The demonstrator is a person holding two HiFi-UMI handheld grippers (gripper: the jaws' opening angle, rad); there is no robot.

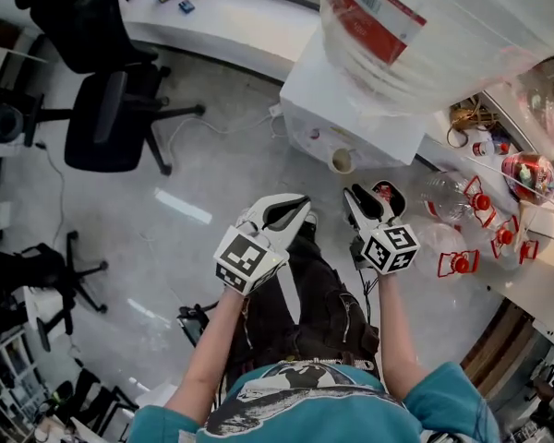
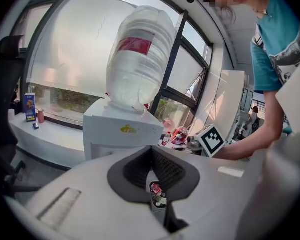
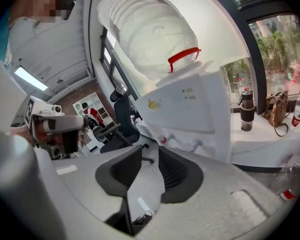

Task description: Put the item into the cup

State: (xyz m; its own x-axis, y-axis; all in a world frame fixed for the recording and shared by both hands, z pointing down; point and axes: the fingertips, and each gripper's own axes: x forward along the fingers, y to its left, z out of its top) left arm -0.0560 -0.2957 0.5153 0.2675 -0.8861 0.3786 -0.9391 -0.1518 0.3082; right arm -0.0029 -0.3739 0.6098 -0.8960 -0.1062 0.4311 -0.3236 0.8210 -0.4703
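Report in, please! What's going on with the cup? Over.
Left hand-held gripper shut, nothing clearly held. Right hand-held gripper open, empty. Cup sits at the water dispenser, untouched. Nothing blocks the way. Over.

A water dispenser (image 1: 351,109) carries a plastic-wrapped bottle (image 1: 425,35); an office chair (image 1: 106,123) stands apart

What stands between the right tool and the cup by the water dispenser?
Nothing visible does. In the head view the open right tool hangs just short of the cup at the dispenser's front, with only floor showing between them.
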